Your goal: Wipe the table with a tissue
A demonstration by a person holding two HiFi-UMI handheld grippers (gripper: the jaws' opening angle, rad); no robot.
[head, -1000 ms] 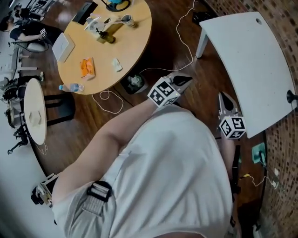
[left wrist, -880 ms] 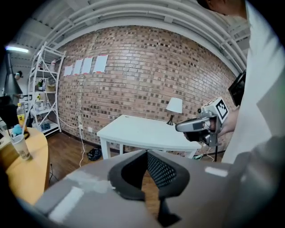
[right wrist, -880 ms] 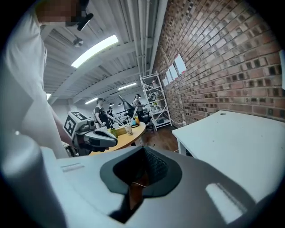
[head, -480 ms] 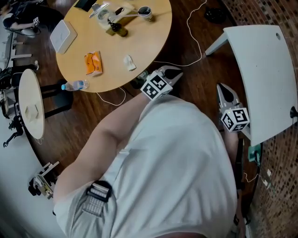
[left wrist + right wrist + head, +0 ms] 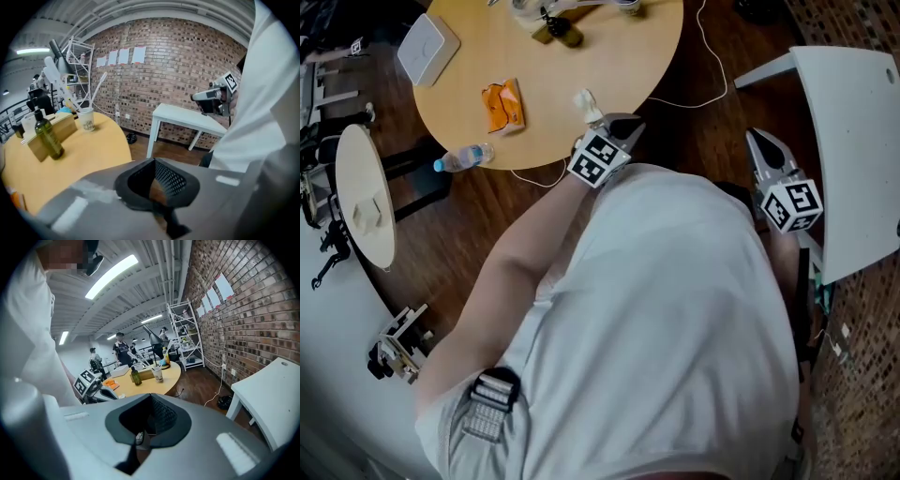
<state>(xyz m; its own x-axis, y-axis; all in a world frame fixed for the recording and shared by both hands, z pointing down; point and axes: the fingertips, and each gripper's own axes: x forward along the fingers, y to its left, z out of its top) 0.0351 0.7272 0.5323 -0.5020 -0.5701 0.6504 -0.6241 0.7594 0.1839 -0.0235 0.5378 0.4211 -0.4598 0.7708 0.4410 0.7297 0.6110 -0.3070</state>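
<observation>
Brick wall [image 5: 178,61] behind a white table [image 5: 187,119]; dark wooden floor [image 5: 459,225]; metal shelving [image 5: 185,333]; strip lights [image 5: 112,275] overhead.

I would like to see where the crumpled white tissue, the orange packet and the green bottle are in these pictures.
crumpled white tissue [image 5: 586,101], head view, on its middle.
orange packet [image 5: 502,105], head view, on the middle of its top face.
green bottle [image 5: 47,136], left gripper view, on its body below the neck.

The left hand-held gripper [image 5: 625,123], earlier over the floor, now reaches the round worktop's [image 5: 581,47] edge, just beside the tissue [image 5: 586,101]. The right hand-held gripper [image 5: 762,150] now stands clear of the white table [image 5: 853,141].
</observation>
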